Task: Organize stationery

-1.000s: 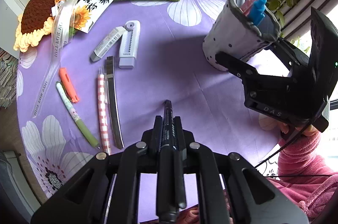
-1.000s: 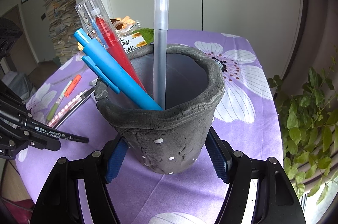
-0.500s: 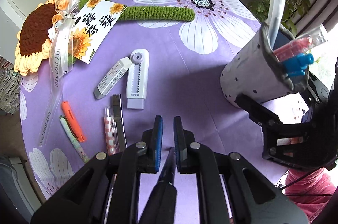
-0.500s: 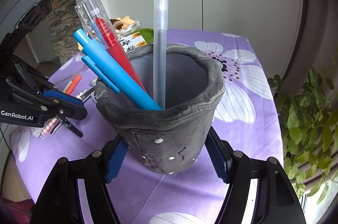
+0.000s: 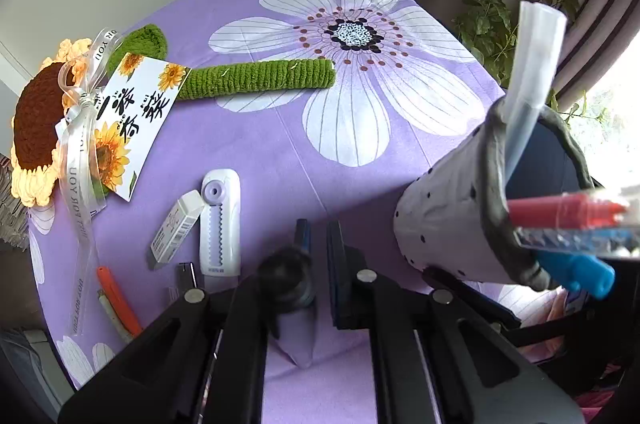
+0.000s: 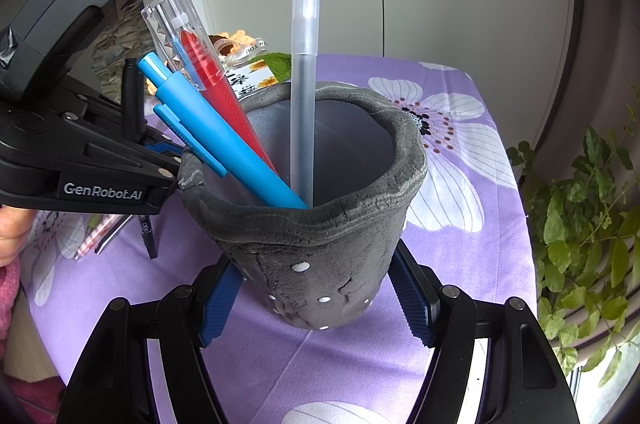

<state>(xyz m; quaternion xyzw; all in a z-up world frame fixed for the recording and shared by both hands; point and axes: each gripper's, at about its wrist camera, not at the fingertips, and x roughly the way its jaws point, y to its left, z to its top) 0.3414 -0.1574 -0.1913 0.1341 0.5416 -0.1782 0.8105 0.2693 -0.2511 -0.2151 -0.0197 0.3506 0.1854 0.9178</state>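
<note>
Two hand-held grippers work over a table covered in a purple cloth (image 5: pixel 280 128) printed with large white flowers. The right gripper (image 6: pixel 316 298) has its blue-padded fingers (image 6: pixel 218 300) pressed against both sides of a grey, dotted pen holder (image 6: pixel 320 256), clamping it near its base. The holder stands upright on the cloth and contains a frosted clear pen (image 6: pixel 303 92) standing straight, a blue pen (image 6: pixel 216 132) leaning left, and a red pen in a clear case (image 6: pixel 200 64) behind it.

The left gripper (image 5: pixel 318 244) grips a black pen (image 6: pixel 134 128) between its fingers, with the pen held nearly vertical, just left of the holder's rim and above the cloth. In the left wrist view this pen appears end-on as a dark, blurred round shape (image 5: pixel 286 272) against the left finger, with a gap to the right finger.

On the cloth further left lie a white eraser (image 5: pixel 176 224), a white and lilac correction tape (image 5: pixel 220 220), an orange pen (image 5: pixel 118 298) and a striped pen partly hidden by the gripper. A crocheted sunflower (image 5: pixel 36 128) with a green stem (image 5: pixel 260 78), a ribbon and a printed card (image 5: pixel 132 116) lies at the far side. A leafy plant (image 6: pixel 580 224) grows beside the table.
</note>
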